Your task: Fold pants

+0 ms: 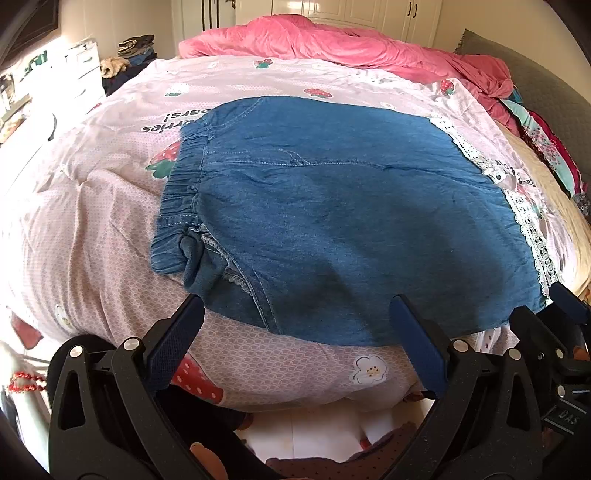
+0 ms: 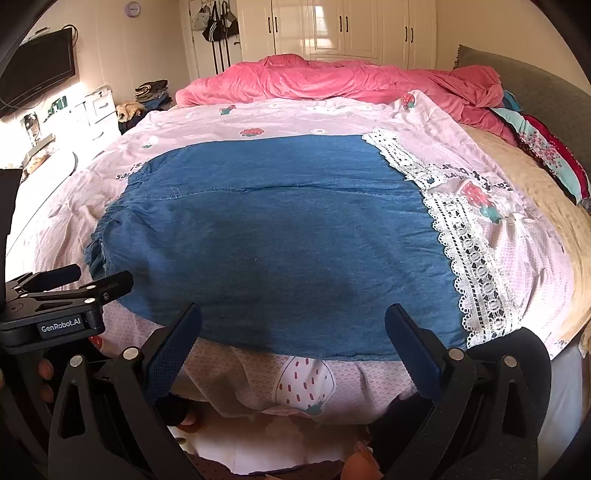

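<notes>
Blue denim pants point(image 1: 332, 206) with white lace hems point(image 1: 532, 229) lie spread flat on the pink strawberry quilt point(image 1: 92, 221), elastic waistband point(image 1: 177, 192) to the left. In the right wrist view the pants point(image 2: 277, 236) fill the middle, lace hems point(image 2: 469, 254) on the right. My left gripper point(image 1: 299, 314) is open and empty at the pants' near edge. My right gripper point(image 2: 293, 321) is open and empty at the same near edge, further right. The right gripper also shows at the left wrist view's right edge point(image 1: 546, 325), and the left gripper at the right wrist view's left edge point(image 2: 74, 284).
A rumpled pink blanket point(image 1: 351, 44) lies at the far side of the bed. A grey headboard point(image 1: 546, 88) and folded colourful clothes point(image 1: 546, 147) are on the right. White drawers point(image 2: 99, 110) and a wall TV point(image 2: 37, 70) stand left. Wardrobes point(image 2: 332, 29) line the back wall.
</notes>
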